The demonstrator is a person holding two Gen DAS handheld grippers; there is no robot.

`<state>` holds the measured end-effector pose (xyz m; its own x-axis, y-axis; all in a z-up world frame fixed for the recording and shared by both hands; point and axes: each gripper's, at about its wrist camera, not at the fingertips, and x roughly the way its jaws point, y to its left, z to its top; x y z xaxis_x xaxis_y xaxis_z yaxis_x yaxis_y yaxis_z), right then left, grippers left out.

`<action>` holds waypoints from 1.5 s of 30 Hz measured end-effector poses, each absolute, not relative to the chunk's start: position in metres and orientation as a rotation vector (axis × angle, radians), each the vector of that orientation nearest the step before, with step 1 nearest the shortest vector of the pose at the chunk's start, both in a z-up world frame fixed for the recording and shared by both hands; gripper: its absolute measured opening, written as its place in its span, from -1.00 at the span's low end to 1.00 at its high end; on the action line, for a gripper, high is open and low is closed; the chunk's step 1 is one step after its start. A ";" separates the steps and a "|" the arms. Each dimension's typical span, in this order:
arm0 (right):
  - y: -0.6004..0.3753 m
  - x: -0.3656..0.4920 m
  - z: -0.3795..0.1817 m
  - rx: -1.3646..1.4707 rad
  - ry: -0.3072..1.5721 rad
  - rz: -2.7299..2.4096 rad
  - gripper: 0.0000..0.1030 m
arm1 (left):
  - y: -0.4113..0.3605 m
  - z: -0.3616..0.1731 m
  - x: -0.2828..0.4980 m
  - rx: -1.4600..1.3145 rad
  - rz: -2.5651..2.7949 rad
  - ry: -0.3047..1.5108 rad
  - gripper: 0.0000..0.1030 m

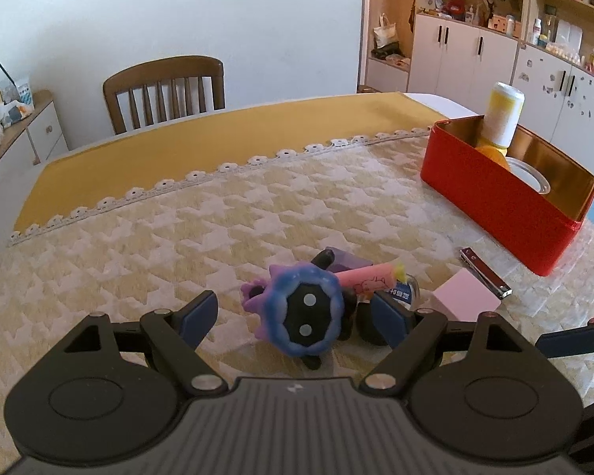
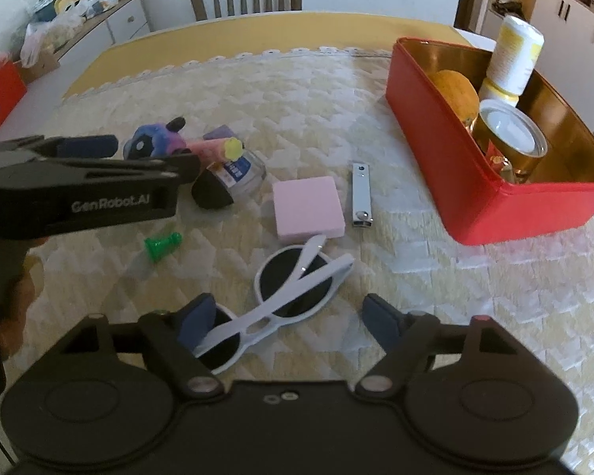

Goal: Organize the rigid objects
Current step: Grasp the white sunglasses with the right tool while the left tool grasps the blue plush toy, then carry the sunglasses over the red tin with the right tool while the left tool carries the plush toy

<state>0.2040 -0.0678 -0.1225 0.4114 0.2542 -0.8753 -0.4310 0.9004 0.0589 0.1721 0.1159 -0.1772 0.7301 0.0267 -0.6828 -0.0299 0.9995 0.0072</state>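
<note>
White-framed sunglasses (image 2: 293,301) lie between the gaping right tool (image 2: 293,316); left tool (image 1: 297,312) gapes around a purple toy (image 1: 305,312).

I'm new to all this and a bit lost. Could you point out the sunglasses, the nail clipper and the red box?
sunglasses (image 2: 293,293): right wrist view, on a dark lens.
nail clipper (image 2: 361,194): right wrist view, on its metal body.
red box (image 2: 435,134): right wrist view, on its side wall.
</note>
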 end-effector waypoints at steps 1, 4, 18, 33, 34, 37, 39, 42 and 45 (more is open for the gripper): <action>-0.069 0.204 -0.122 -0.186 1.061 0.437 0.39 | 0.116 -0.177 0.172 -0.002 0.034 0.751 0.63; -0.073 0.204 -0.121 -0.177 1.057 0.438 0.23 | 0.115 -0.178 0.173 0.006 0.030 0.751 0.54; -0.095 0.204 -0.115 -0.146 1.035 0.489 -0.68 | 0.104 -0.179 0.175 0.050 0.067 0.758 0.14; -0.125 0.198 -0.090 -0.130 0.955 0.579 -0.89 | 0.101 -0.160 0.155 -0.044 0.119 0.770 0.13; -0.128 0.198 -0.086 -0.126 0.948 0.584 -0.89 | 0.101 -0.157 0.154 -0.051 0.121 0.768 0.13; -0.138 0.199 -0.075 -0.109 0.933 0.602 -0.89 | 0.094 -0.148 0.147 -0.048 0.122 0.757 0.13; -0.144 0.201 -0.069 -0.101 0.924 0.609 -0.89 | 0.090 -0.142 0.145 -0.053 0.124 0.758 0.13; -0.156 0.205 -0.060 -0.086 0.917 0.608 -0.89 | 0.080 -0.131 0.143 -0.071 0.120 0.765 0.13; -0.168 0.213 -0.050 -0.071 0.905 0.604 -0.89 | 0.065 -0.118 0.144 -0.078 0.098 0.754 0.13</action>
<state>0.2131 -0.1682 -0.0503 0.4648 0.4620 -0.7553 -0.5200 0.8329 0.1894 0.1436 0.0651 -0.1180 0.7245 0.0610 -0.6866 -0.1169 0.9925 -0.0351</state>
